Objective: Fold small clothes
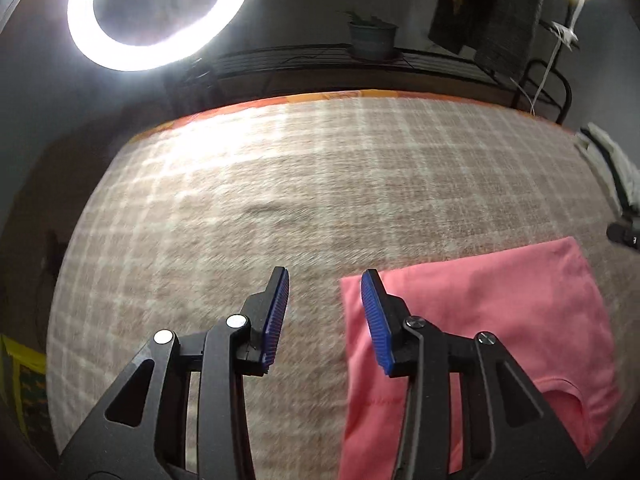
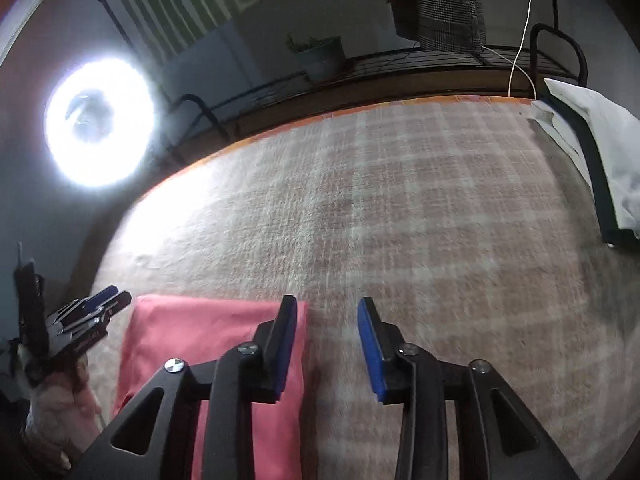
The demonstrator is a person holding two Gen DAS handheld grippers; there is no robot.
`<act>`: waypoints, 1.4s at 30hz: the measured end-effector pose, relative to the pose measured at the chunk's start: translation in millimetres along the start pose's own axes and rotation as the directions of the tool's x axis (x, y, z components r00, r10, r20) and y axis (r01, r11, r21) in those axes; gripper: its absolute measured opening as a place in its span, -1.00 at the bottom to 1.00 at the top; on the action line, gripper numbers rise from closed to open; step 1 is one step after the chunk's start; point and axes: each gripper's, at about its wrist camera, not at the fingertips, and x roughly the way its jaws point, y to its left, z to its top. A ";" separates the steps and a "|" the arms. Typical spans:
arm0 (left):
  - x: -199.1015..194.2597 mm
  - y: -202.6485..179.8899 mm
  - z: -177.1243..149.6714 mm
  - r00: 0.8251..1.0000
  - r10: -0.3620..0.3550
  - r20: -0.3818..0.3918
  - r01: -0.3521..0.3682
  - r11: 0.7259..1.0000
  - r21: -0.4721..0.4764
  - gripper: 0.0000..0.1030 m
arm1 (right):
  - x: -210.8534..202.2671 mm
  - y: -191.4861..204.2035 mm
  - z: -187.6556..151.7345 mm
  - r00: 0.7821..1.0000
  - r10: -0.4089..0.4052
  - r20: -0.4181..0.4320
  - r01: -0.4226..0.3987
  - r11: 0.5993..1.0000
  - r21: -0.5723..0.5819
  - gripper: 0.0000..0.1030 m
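Note:
A small pink garment (image 1: 472,320) lies flat on the checked beige blanket (image 1: 280,184), folded over with a straight far edge. My left gripper (image 1: 325,280) hovers over the garment's left edge, open, with only blanket and the pink edge showing between its blue pads. In the right wrist view the same pink garment (image 2: 200,340) lies at the lower left. My right gripper (image 2: 327,308) stands open over its right edge, nothing pinched between the pads. The left gripper (image 2: 104,300) shows at the far left of that view, held by a hand (image 2: 60,412).
A bright ring light (image 1: 156,12) stands beyond the bed's far left corner. Behind the bed runs a dark wire rack (image 2: 420,64) with a potted plant (image 2: 320,56) and hanging clothes. A white and dark folded cloth (image 2: 592,152) lies at the blanket's right edge.

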 end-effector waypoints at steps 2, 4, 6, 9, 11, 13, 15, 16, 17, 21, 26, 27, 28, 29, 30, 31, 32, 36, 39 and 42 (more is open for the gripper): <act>-14.0 17.2 -4.5 0.999 -0.033 0.001 0.033 0.998 -0.051 -0.21 | -10.6 -3.9 -7.1 0.999 0.034 -0.013 -0.034 0.999 -0.002 -0.12; -28.7 31.8 -13.0 0.997 -0.077 -0.003 0.076 0.993 -0.093 -0.18 | -18.0 -7.7 -13.2 0.998 0.059 -0.025 -0.059 0.998 -0.007 -0.05; -40.0 44.1 -25.4 0.990 -0.138 -0.026 0.133 0.981 -0.141 0.03 | -25.7 -11.5 -18.6 0.996 0.079 -0.041 -0.079 0.997 -0.007 -0.05; -48.7 55.7 -52.8 0.971 -0.227 -0.073 0.210 0.958 -0.195 0.12 | -29.9 -23.4 -31.8 0.986 0.153 -0.067 -0.150 0.987 0.050 -0.05; -50.9 65.5 -74.4 0.947 -0.299 -0.119 0.258 0.925 -0.278 0.12 | -26.8 -32.9 -41.7 0.972 0.216 -0.090 -0.207 0.973 0.097 -0.08; -55.0 72.4 -95.9 0.920 -0.366 -0.139 0.295 0.882 -0.367 0.12 | -21.7 -39.1 -49.8 0.963 0.245 -0.110 -0.231 0.965 0.124 -0.11; -61.0 75.2 -115.9 0.896 -0.421 -0.140 0.321 0.832 -0.453 0.12 | -19.5 -42.9 -57.3 0.956 0.267 -0.120 -0.247 0.957 0.154 -0.11; -63.8 74.9 -125.9 0.882 -0.450 -0.139 0.333 0.806 -0.490 0.12 | -17.7 -43.6 -59.0 0.951 0.281 -0.126 -0.259 0.951 0.168 -0.11; -66.0 71.0 -132.6 0.867 -0.478 -0.139 0.346 0.781 -0.520 0.12 | -14.9 -43.8 -60.2 0.944 0.301 -0.133 -0.275 0.944 0.180 -0.11; -81.8 62.4 -160.0 0.857 -0.502 -0.115 0.351 0.733 -0.582 0.22 | -4.9 -39.7 -62.6 0.933 0.327 -0.150 -0.297 0.935 0.193 -0.11; -73.1 58.7 -173.9 0.846 -0.525 -0.090 0.336 0.657 -0.675 0.29 | 10.9 -27.1 -64.5 0.920 0.352 -0.174 -0.319 0.928 0.192 -0.09; -72.2 57.7 -173.9 0.848 -0.525 -0.077 0.339 0.648 -0.682 0.31 | 14.0 -26.2 -61.6 0.919 0.355 -0.173 -0.322 0.927 0.192 -0.09; -72.4 56.5 -172.5 0.850 -0.521 -0.070 0.341 0.647 -0.682 0.36 | 15.1 -25.9 -60.7 0.917 0.363 -0.167 -0.331 0.924 0.194 -0.07; -71.0 54.5 -170.8 0.851 -0.521 -0.068 0.342 0.646 -0.682 0.36 | 17.2 -24.4 -59.5 0.914 0.371 -0.162 -0.338 0.919 0.202 -0.04; -71.3 54.7 -171.7 0.849 -0.525 -0.060 0.344 0.636 -0.691 0.36 | 17.9 -22.8 -59.7 0.913 0.376 -0.157 -0.342 0.917 0.207 -0.03; -69.1 55.1 -172.2 0.844 -0.535 -0.040 0.352 0.609 -0.711 0.36 | 19.6 -23.9 -59.3 0.911 0.384 -0.150 -0.349 0.912 0.216 -0.03; -66.8 55.4 -172.4 0.837 -0.546 -0.019 0.361 0.578 -0.732 0.36 | 23.6 -23.8 -56.9 0.905 0.399 -0.145 -0.362 0.904 0.229 -0.03; -60.6 44.7 -162.5 0.832 -0.555 -0.005 0.384 0.582 -0.717 0.36 | 36.7 -25.3 -46.5 0.885 0.453 -0.109 -0.410 0.868 0.279 -0.07; -57.3 34.7 -153.9 0.838 -0.545 -0.007 0.389 0.607 -0.694 0.36 | 46.8 -22.0 -37.2 0.878 0.471 -0.083 -0.428 0.852 0.301 -0.10; -51.6 25.4 -145.4 0.843 -0.538 -0.022 0.383 0.629 -0.677 0.11 | 60.3 -19.6 -28.2 0.868 0.490 -0.079 -0.441 0.834 0.330 -0.32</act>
